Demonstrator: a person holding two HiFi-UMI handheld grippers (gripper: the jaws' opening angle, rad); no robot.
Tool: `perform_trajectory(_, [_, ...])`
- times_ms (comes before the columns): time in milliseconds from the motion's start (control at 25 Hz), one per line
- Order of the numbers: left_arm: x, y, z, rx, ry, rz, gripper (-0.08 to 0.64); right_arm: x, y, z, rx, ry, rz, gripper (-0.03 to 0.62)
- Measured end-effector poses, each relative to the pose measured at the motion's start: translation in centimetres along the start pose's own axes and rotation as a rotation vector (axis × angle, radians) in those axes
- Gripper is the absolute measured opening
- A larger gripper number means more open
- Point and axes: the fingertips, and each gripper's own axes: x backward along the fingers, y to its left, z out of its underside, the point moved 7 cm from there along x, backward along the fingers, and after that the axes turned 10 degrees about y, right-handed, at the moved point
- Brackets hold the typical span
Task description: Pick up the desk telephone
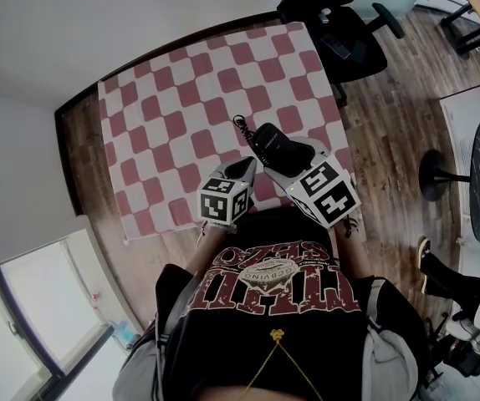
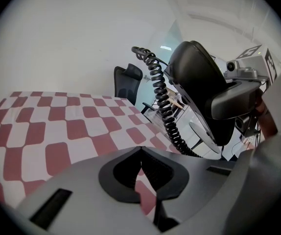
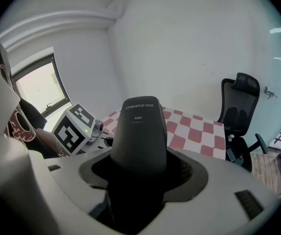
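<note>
While the right claw (image 3: 139, 153) clamps the telephone (image 3: 139, 124) above the red-checked tablecloth (image 1: 181, 98), the left claw (image 2: 140, 150) is closed; wood floor (image 1: 390, 98) beyond.

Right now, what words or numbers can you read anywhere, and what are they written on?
"CHINO-E", followed by small characters too fine to read: on the back of the black desk telephone.
"A081", digits uncertain: just below that, on the same telephone.
Print on the person's shirt: upside down and warped, not readable.
Marker cube on each gripper: only black-and-white squares, no words.
</note>
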Motion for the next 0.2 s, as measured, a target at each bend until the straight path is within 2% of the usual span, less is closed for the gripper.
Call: perform_trajectory(200, [0.02, -0.07, -0.08, -0.006, 0.002, -0.009, 0.008, 0.12, -0.17, 0.12, 0.003, 0.009, 0.003, 0.285])
